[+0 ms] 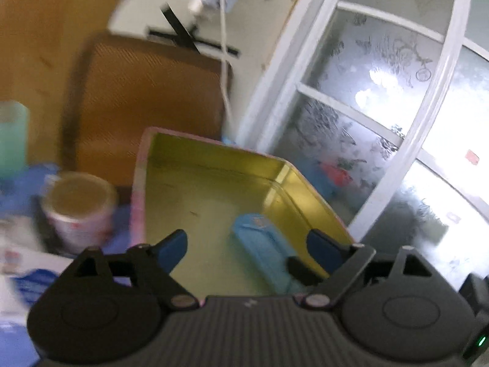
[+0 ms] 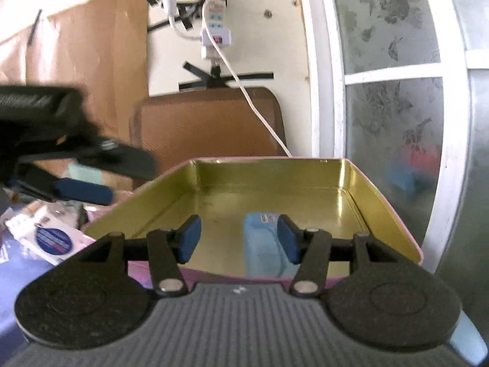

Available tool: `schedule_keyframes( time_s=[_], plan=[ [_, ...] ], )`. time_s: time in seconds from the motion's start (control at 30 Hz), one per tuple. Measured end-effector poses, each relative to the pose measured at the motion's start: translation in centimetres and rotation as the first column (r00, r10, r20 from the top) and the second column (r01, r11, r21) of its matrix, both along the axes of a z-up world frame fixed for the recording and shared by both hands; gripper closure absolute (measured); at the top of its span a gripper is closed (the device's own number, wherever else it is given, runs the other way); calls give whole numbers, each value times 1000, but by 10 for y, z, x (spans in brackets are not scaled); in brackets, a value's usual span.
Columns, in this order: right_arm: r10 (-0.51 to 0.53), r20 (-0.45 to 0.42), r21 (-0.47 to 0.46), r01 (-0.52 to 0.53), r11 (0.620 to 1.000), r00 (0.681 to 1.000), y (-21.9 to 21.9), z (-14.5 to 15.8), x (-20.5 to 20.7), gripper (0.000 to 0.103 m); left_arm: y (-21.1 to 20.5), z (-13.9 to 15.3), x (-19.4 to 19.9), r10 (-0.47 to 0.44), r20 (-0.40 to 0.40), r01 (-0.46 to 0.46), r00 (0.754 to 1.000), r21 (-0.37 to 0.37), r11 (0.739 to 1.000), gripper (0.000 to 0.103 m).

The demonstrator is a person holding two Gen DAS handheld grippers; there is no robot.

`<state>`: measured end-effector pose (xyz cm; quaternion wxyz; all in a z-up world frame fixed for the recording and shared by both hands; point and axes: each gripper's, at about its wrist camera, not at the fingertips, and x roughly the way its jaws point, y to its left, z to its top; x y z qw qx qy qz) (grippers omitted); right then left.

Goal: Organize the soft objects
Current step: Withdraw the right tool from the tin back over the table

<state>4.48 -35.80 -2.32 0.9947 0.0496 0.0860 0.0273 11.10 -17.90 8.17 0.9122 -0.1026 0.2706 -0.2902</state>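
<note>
An open tin (image 1: 214, 156), gold inside and pink outside, fills the middle of both views. A light blue soft pad (image 1: 262, 250) lies flat on its floor near the right wall. My left gripper (image 1: 249, 247) hovers over the tin's near edge with its jaws wide apart; the pad lies below them, untouched. In the right wrist view the tin (image 2: 269, 171) is straight ahead and the blue pad (image 2: 259, 244) lies just inside the right finger. My right gripper (image 2: 240, 238) is open, its pads not pressing the blue pad. The left gripper (image 2: 82, 177) shows blurred at left.
A silver-rimmed round tub (image 1: 79, 208) and a green cup (image 1: 12, 137) stand left of the tin. A brown mesh panel (image 2: 207, 122) leans on the wall behind, with a white cable (image 2: 259, 116) hanging over it. A frosted glass door (image 2: 391, 91) is at right. White packets (image 2: 52, 238) lie at left.
</note>
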Motion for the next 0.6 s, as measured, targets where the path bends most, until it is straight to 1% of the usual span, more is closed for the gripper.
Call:
schedule_keyframes(
  time_s=[0.07, 0.13, 0.2, 0.27, 0.33, 0.47, 0.53, 0.6],
  plan=[
    [28, 25, 20, -28, 999, 999, 7, 2, -13, 45, 25, 2, -15, 39, 47, -39, 998, 3, 999, 10],
    [82, 36, 52, -84, 995, 996, 18, 3, -18, 45, 51, 1, -31, 85, 68, -85, 994, -7, 996, 9],
    [148, 29, 67, -149, 987, 989, 36, 1, -27, 45, 78, -4, -45, 141, 75, -140, 987, -16, 990, 8],
    [225, -3, 67, -224, 972, 974, 56, -3, -30, 46, 108, -11, -61, 215, 78, -215, 973, -5, 977, 8],
    [292, -44, 52, -290, 956, 955, 78, -6, -32, 46, 136, -21, -74, 297, 70, -300, 952, 26, 954, 8],
    [382, -97, -15, -385, 923, 919, 118, -10, -34, 46, 188, -41, -89, 441, 31, -442, 897, 72, 894, 8],
    [405, -119, -37, -412, 911, 906, 133, -11, -31, 47, 210, -50, -93, 496, 5, -495, 868, 71, 866, 9],
    [406, -131, -67, -416, 907, 905, 147, -10, -25, 47, 228, -59, -98, 519, -19, -518, 854, 44, 854, 9]
  ],
)
